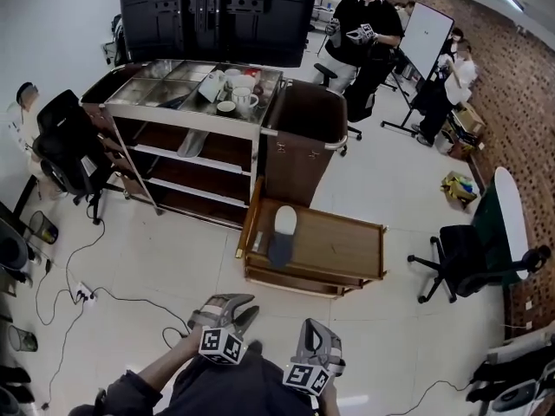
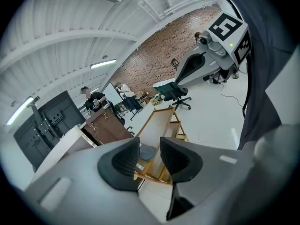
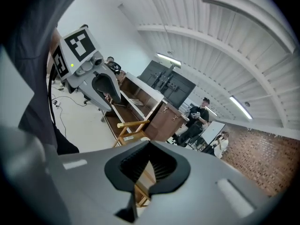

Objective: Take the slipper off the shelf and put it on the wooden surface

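The low wooden table stands on the floor before me. On its left end lie a white slipper and a dark grey slipper. A pale slipper-like thing lies on the middle level of the metal shelf cart. Both grippers hang low in front of my body, well short of the table. My left gripper is open with nothing between its pads; past them the dark slipper shows on the table. My right gripper is shut and empty, its tips touching.
A brown bin stands right of the cart, with cups and trays on the cart's top. Black office chairs sit at right and left. Cables trail over the floor at left. A person stands at the back by a whiteboard.
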